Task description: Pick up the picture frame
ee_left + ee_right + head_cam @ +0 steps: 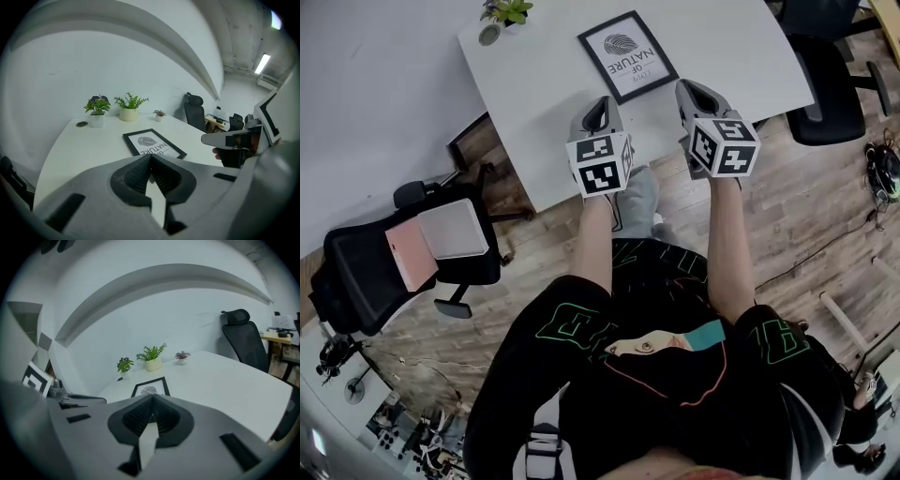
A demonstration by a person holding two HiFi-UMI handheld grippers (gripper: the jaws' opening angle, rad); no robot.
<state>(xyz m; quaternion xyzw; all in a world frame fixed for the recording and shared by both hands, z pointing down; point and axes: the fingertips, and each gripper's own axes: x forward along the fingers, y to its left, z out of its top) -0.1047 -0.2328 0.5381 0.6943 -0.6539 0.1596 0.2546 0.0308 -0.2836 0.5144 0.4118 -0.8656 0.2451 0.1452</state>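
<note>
Someone in a black shirt is standing at the near edge of a white desk (pixel 534 112), arms stretched forward, holding a gripper in each hand. Both the left gripper (pixel 601 103) and the right gripper (pixel 688 90) are pointing forward and down toward the picture frame (pixel 627 55), probably lining up on it from either side. Each pair of jaws is pressing together with nothing between them, so they would need to spread before any grasp. That frame is lying flat on the desktop, turned at an angle, just beyond the tips and touching neither. Being flat, it is likely offering only its thin black border to pinch. Small potted plants (pixel 504 13) are sitting along the far edge, well apart from it.
</note>
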